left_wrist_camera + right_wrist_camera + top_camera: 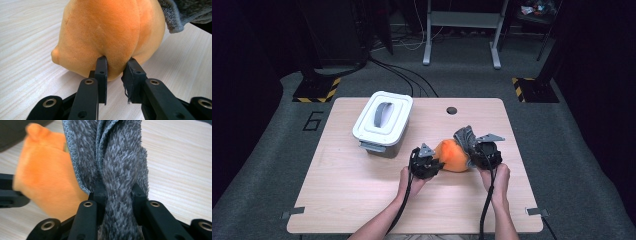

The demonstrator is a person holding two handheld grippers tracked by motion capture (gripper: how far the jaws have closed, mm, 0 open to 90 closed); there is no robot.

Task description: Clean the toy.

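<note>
An orange plush toy (452, 156) lies on the wooden table (357, 200) between my two grippers. My left gripper (437, 164) comes at it from the left. In the left gripper view its tips (116, 62) are shut on a fold of the orange plush (107, 27). My right gripper (472, 147) stands at the toy's right side, shut on a grey fuzzy cloth (464, 136). In the right gripper view the bunched cloth (117, 157) rises between the jaws (117, 188), beside the orange plush (42, 175). The cloth's edge (185, 12) drapes onto the toy's top.
A white lidded box (382, 120) with a grey handle stands at the table's back left. A small round hole (451, 110) sits near the table's far edge. Bare tabletop lies in front of the hands and to the left.
</note>
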